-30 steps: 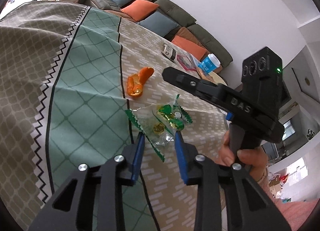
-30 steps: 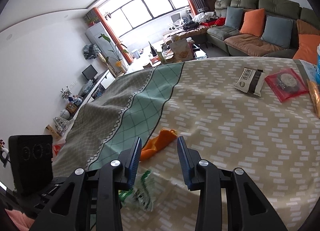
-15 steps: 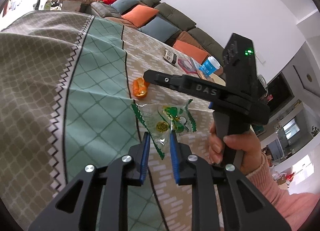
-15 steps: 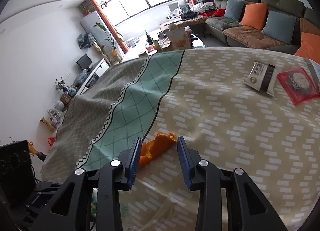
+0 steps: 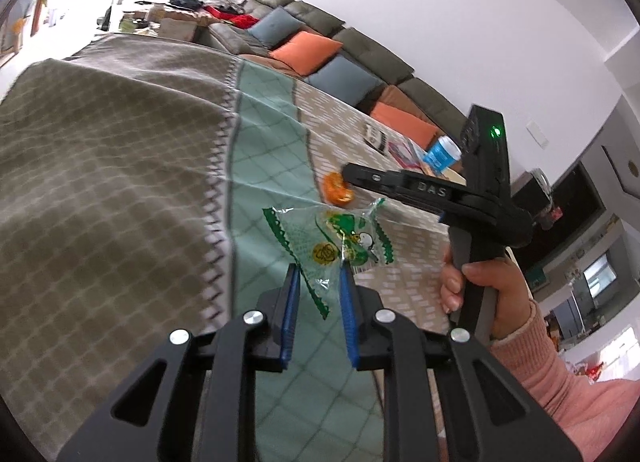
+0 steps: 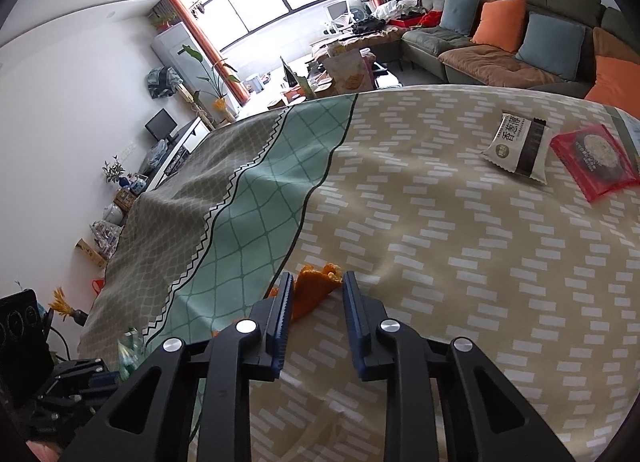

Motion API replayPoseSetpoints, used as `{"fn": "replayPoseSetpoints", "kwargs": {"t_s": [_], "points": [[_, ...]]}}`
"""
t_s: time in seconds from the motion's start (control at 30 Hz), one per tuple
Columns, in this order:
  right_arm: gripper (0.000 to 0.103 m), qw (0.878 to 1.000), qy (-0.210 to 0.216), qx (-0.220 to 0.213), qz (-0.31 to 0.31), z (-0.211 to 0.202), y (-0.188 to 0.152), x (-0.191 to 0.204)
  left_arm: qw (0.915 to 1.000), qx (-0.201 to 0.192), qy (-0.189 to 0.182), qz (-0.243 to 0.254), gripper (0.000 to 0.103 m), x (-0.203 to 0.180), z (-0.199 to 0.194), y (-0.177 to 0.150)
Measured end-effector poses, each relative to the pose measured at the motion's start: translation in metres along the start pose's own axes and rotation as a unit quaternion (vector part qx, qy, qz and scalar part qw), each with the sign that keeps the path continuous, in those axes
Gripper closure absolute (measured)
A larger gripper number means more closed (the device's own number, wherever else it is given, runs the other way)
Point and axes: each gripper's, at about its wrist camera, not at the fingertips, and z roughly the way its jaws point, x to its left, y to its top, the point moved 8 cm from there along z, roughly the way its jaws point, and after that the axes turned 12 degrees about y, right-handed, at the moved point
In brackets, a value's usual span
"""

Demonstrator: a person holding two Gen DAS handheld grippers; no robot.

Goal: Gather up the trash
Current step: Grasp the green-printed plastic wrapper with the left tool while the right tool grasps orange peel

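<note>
A clear candy wrapper (image 5: 340,242) with green zigzag edges and cartoon print hangs lifted above the patterned tablecloth (image 5: 120,181). My left gripper (image 5: 318,278) is shut on its near corner. An orange peel (image 5: 338,189) lies on the cloth beyond it. In the right wrist view the orange peel (image 6: 312,290) lies between the open jaws of my right gripper (image 6: 314,288), whose fingertips (image 6: 348,286) straddle it. The right gripper also shows in the left wrist view (image 5: 360,175), reaching to the peel.
A white and black snack packet (image 6: 518,147) and a red packet (image 6: 594,161) lie on the far right of the table. A blue cup (image 5: 442,151) stands near them. A sofa with cushions (image 6: 520,33) is behind the table.
My left gripper closed on the candy wrapper and lifted it off the cloth. My right gripper moved forward and down until its open jaws straddle the orange peel.
</note>
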Motion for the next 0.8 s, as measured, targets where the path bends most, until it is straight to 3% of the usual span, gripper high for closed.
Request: {"fn": "replayPoseSetpoints", "kwargs": {"t_s": [0.4,0.8], "points": [[0.082,0.999,0.026,-0.033,0.002,-0.02,-0.002,0.008,0.9988,-0.03,0.033,-0.022,0.082,0.034,-0.028,0.001],[0.082,0.996,0.068,-0.055,-0.002,-0.031,-0.005,0.045,0.9969,-0.043,0.056,-0.035,0.082,0.055,-0.049,-0.002]]}}
